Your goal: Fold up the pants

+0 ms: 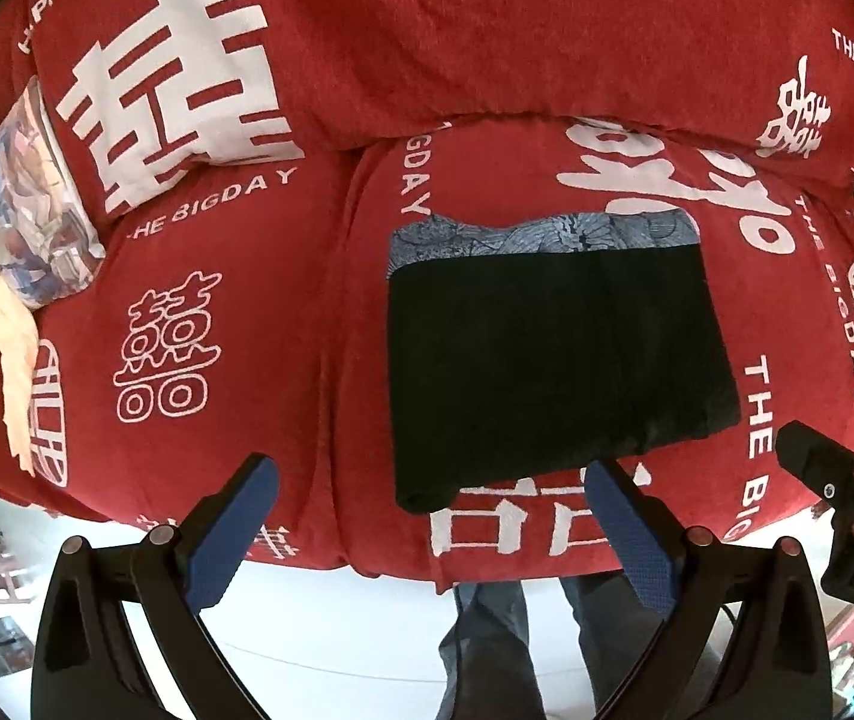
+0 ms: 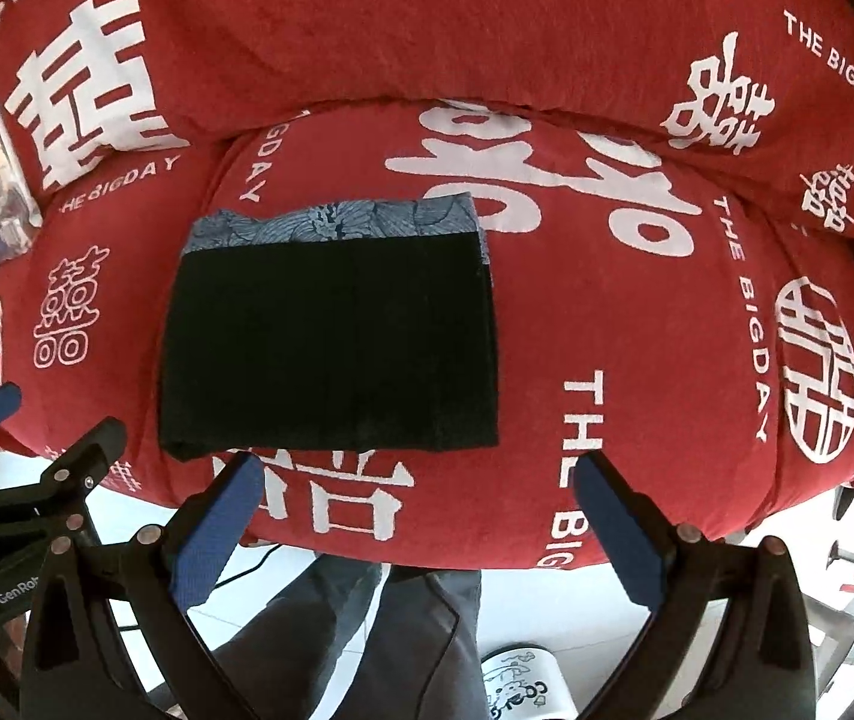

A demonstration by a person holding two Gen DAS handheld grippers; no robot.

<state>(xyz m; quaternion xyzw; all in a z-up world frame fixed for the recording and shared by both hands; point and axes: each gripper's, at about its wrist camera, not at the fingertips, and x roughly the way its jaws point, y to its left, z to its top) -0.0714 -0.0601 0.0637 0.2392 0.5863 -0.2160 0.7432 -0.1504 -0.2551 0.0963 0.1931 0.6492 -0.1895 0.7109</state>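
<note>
The black pants [image 1: 553,360] lie folded into a flat rectangle on the red sofa seat [image 1: 247,312], with a blue patterned band [image 1: 541,237] along their far edge. They also show in the right wrist view [image 2: 331,348]. My left gripper [image 1: 433,480] is open and empty, held above the seat's front edge just in front of the pants. My right gripper [image 2: 421,474] is open and empty, in front of the pants' right near corner. Each gripper shows at the edge of the other's view.
The sofa has a red cover with white lettering and a backrest [image 1: 427,30] behind the seat. A printed cushion [image 1: 31,204] and a cream cloth [image 1: 1,336] lie at the left. The person's legs [image 2: 367,642] stand on the white floor below. A white patterned object [image 2: 517,684] sits on the floor.
</note>
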